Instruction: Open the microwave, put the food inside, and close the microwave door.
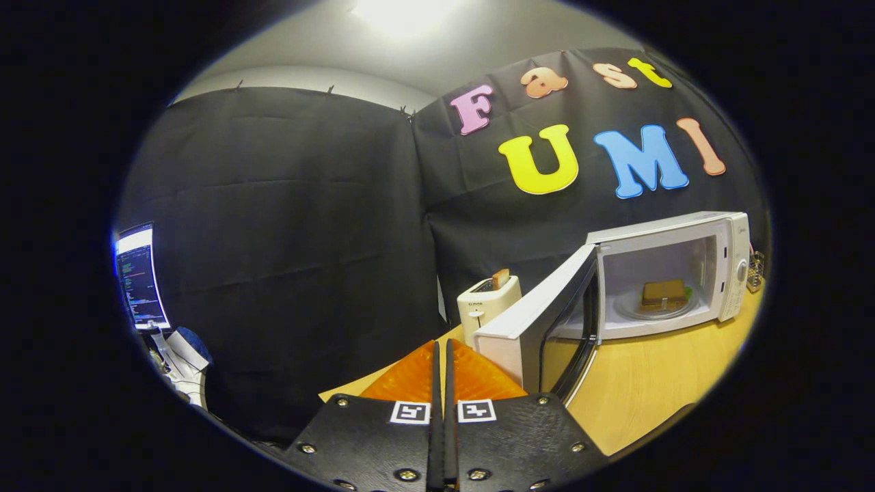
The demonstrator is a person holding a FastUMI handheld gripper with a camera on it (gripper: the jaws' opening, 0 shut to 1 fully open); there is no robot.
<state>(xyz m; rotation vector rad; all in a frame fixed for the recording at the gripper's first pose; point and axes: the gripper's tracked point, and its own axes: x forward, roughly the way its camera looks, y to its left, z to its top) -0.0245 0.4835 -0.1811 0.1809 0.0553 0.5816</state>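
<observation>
Nearest the camera, at the bottom centre of the frame, the tongs (443, 362) are being held with the two fingers pressed together, only a thin slit being left between them, and nothing is being gripped. Their tips are being pointed toward the near corner of the table (649, 389), just left of the free edge of the microwave door (540, 328).

Right of centre, the microwave (673, 273) is being carried on the table with its door being left swung wide toward the camera. Inside the lit cavity, at the right of the frame, the food (663, 292), a brown slab, is being borne on the round plate (632, 307). Left of the door, a pale toaster (487, 304) is being shown with a slice standing out of its slot.

Two steps are being judged as done: the door is open and the food is lying inside. Only the closing is being left. For that, the door's free edge is likely being approached by the closed tips, so that it can be pushed round to the right until it is shut against the body. No contact with the door is being made yet, as far as can be told.
</observation>
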